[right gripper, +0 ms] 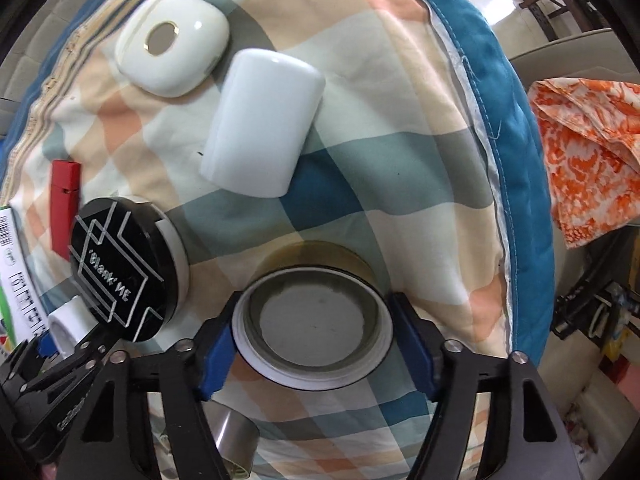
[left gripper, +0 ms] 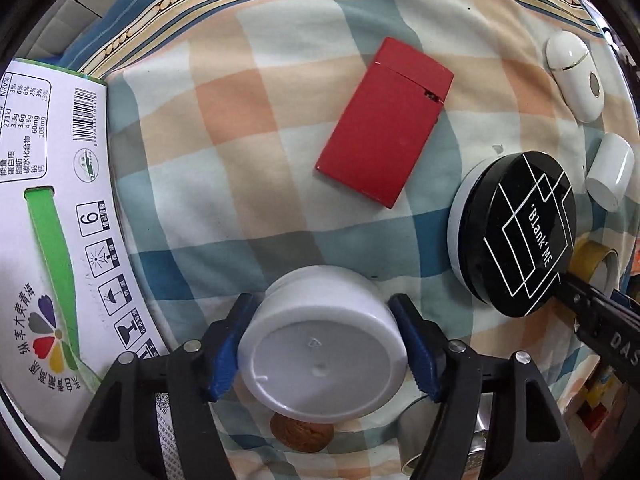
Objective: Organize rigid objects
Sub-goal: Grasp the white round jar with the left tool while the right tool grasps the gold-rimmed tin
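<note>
My left gripper is shut on a white round jar, held bottom toward the camera above the checked cloth. My right gripper is shut on a roll of clear tape; the roll also shows in the left wrist view. A red flat case lies ahead of the left gripper. A black round "Blank ME" compact lies to the right of it and shows in the right wrist view. A white cylinder and a white oval case lie beyond.
A white and green carton stands at the left edge of the cloth. A brown disc and a metal tape roll lie under the left gripper. The cushion's blue edge drops off to the right, with an orange patterned cloth beyond.
</note>
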